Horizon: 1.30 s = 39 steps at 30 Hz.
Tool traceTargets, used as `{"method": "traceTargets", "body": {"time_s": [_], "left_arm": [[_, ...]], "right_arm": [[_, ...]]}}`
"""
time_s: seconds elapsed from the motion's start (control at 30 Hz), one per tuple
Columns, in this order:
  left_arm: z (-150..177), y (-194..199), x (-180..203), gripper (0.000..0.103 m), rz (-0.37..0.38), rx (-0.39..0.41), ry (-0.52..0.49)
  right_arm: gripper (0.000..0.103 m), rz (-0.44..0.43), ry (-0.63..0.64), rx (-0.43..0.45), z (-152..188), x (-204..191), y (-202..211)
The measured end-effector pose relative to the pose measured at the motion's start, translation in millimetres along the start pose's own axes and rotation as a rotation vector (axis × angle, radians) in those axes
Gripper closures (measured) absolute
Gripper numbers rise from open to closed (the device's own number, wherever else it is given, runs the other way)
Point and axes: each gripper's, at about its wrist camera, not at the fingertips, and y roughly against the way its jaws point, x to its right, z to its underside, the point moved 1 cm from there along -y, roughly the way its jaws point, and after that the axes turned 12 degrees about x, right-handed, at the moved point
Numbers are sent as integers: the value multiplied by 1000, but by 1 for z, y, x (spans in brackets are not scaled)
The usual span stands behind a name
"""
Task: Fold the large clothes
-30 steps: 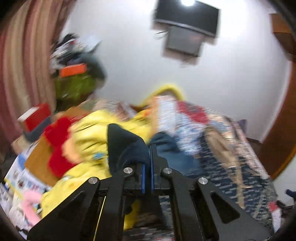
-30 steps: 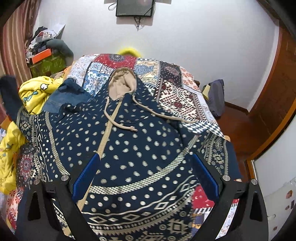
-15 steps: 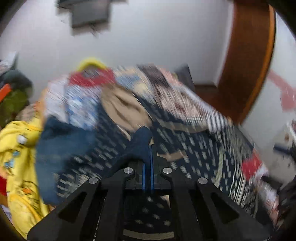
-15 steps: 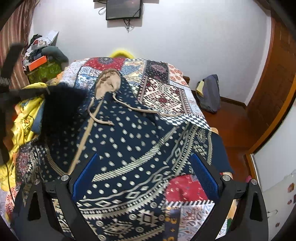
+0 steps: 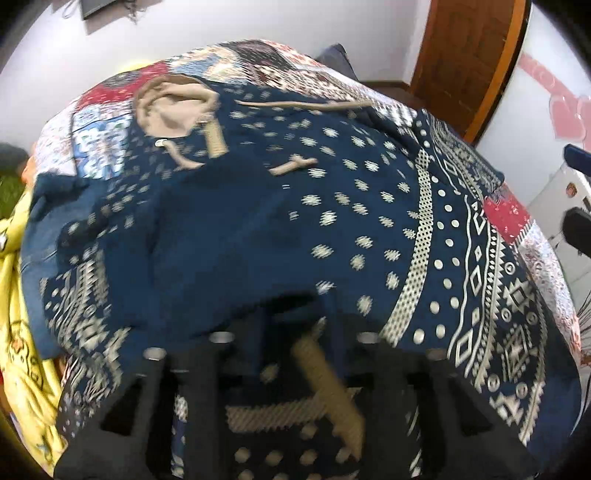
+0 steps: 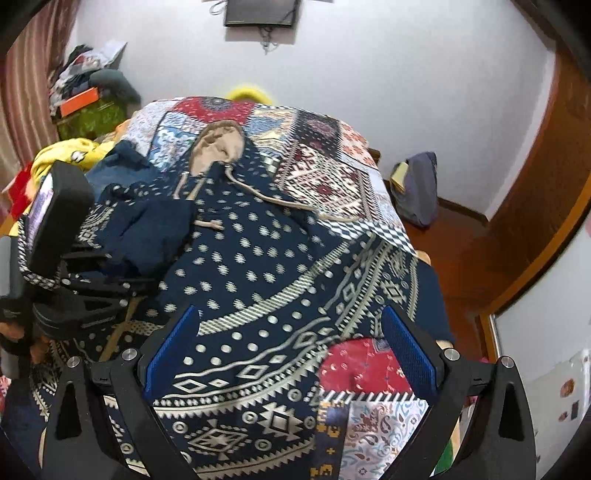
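Observation:
A large navy hooded poncho (image 6: 280, 266) with cream patterns and a tan hood (image 6: 218, 147) lies spread on the patchwork bed; it also fills the left wrist view (image 5: 280, 221). My left gripper (image 6: 107, 273) sits over the poncho's left side, with the plain navy sleeve (image 6: 147, 232) laid over the body in front of it. In its own blurred view the left gripper (image 5: 291, 328) is partly covered by navy cloth, so its jaws are unclear. My right gripper (image 6: 288, 350) is open and empty above the poncho's lower hem.
The patchwork bedspread (image 6: 325, 173) covers the bed. Yellow clothes (image 6: 62, 155) and a cluttered pile (image 6: 88, 96) lie at the left. A grey bag (image 6: 417, 192) sits on the floor by the wooden door (image 6: 554, 166). A TV (image 6: 262, 13) hangs on the wall.
My left gripper has swung from the yellow pile at the left over the poncho, carrying the navy sleeve across onto the body. My right gripper has stayed open, shifting slightly.

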Motion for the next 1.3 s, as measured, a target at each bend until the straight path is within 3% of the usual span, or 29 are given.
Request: {"method": "traceTargets", "body": {"time_s": [0.1, 0.23, 0.43, 0.7, 0.8, 0.9, 0.97, 1.03, 1.1, 1.2, 1.23, 1.3], "left_arm": [[9, 31, -24, 44, -19, 55, 38], [24, 64, -71, 35, -119, 89, 73], [60, 79, -149, 34, -258, 72, 184], [106, 52, -204, 34, -280, 1, 329], [115, 40, -208, 34, -270, -15, 347], [118, 36, -210, 34, -270, -4, 352], [119, 36, -211, 34, -273, -2, 348], [120, 33, -213, 33, -274, 0, 352], [121, 33, -213, 33, -275, 4, 355], [120, 32, -212, 33, -282, 4, 361], [120, 32, -211, 33, -287, 2, 357], [121, 33, -210, 32, -296, 0, 351]], "right_arm": [[5, -26, 43, 11, -10, -18, 0], [5, -79, 103, 12, -24, -49, -7], [5, -169, 231, 5, -40, -113, -29], [9, -296, 366, -88, -37, -194, -94], [19, -295, 419, -127, -30, -219, -119], [30, -236, 480, -131, -23, -235, -139], [43, -226, 505, -139, -19, -242, -148], [45, -232, 506, -122, -19, -244, -150], [54, -243, 495, -104, -21, -244, -149], [77, -245, 454, -105, -26, -238, -148], [91, -244, 442, -107, -28, -236, -148], [94, -235, 402, -102, -35, -225, -144]]}}
